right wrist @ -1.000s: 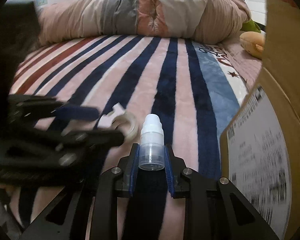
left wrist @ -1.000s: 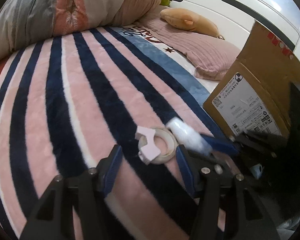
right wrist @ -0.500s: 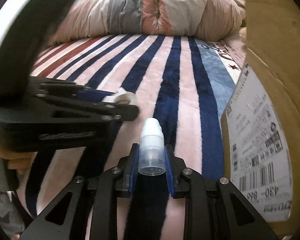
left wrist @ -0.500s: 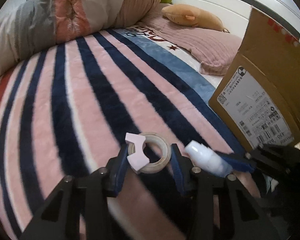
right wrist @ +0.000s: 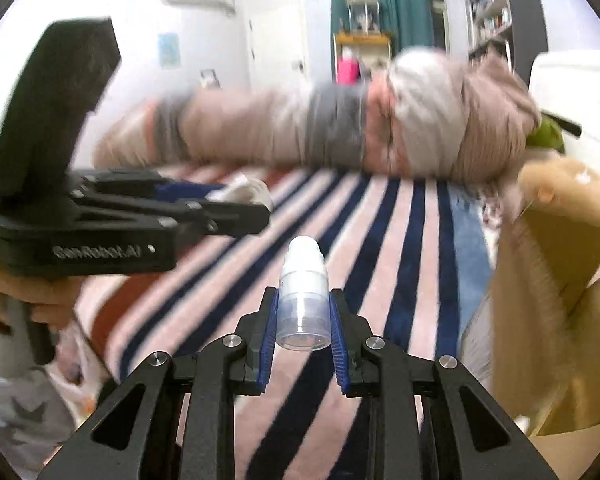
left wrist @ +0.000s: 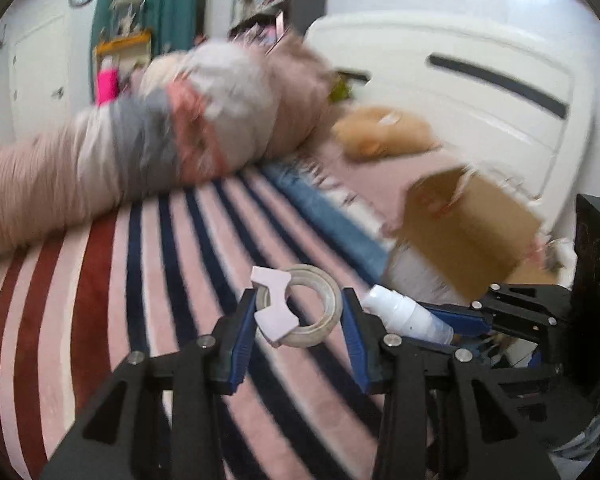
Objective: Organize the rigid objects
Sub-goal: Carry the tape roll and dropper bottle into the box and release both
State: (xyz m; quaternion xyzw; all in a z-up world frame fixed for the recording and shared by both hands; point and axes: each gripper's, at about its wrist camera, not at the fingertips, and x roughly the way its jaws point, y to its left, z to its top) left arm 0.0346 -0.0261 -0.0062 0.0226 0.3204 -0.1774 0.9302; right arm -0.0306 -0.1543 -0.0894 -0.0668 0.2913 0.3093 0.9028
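Observation:
My left gripper (left wrist: 298,312) is shut on a clear tape roll (left wrist: 300,312) with a white plastic cutter, held up above the striped blanket (left wrist: 148,280). My right gripper (right wrist: 303,316) is shut on a small clear bottle (right wrist: 303,292) with a white cap, also lifted. The bottle (left wrist: 403,314) and right gripper show at the right of the left wrist view. The left gripper (right wrist: 236,210) with the tape roll (right wrist: 248,192) shows at the left of the right wrist view. An open cardboard box (left wrist: 463,232) stands to the right; it also shows in the right wrist view (right wrist: 547,320).
A rolled quilt (left wrist: 160,148) lies across the far side of the bed. A tan plush toy (left wrist: 383,132) lies near the white headboard (left wrist: 479,80). Shelves and a teal curtain (right wrist: 379,4) stand beyond the bed.
Both grippers have risen and tilted upward, so the room beyond the bed now shows. The tape roll has come up off the blanket in the left gripper. The bottle stays gripped.

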